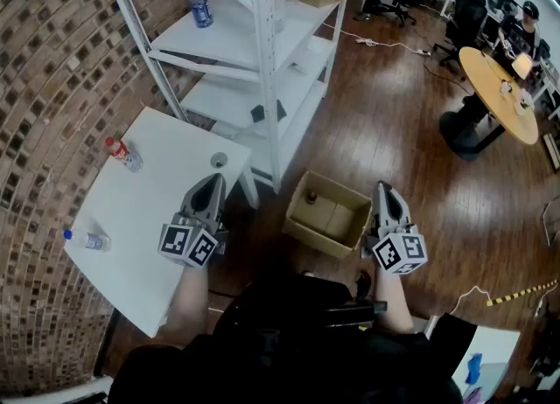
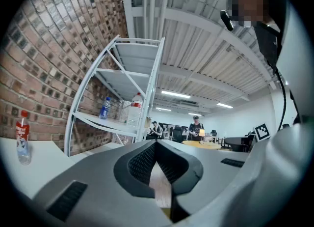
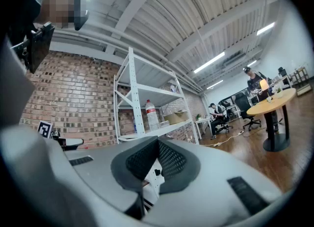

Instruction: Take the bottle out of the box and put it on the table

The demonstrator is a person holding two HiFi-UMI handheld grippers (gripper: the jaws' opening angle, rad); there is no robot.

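An open cardboard box point(image 1: 300, 223) sits on the wood floor between my two grippers. Inside it, a bottle point(image 1: 311, 198) shows mainly as a dark cap by the box's far left corner. My left gripper point(image 1: 213, 180) hovers over the near right corner of the white table point(image 1: 157, 210), shut and empty. My right gripper point(image 1: 382, 189) hangs just right of the box, also shut with nothing in it. In the left gripper view the left gripper's point(image 2: 156, 145) jaws meet, and in the right gripper view the right gripper's point(image 3: 157, 143) jaws meet too.
On the white table lie a red-capped bottle point(image 1: 123, 155), a blue-capped bottle point(image 1: 88, 240) and a small round cap point(image 1: 219, 160). A white shelf rack point(image 1: 262, 52) with a blue bottle point(image 1: 199, 4) stands behind. A round wooden table point(image 1: 497, 92) and seated people are at the far right.
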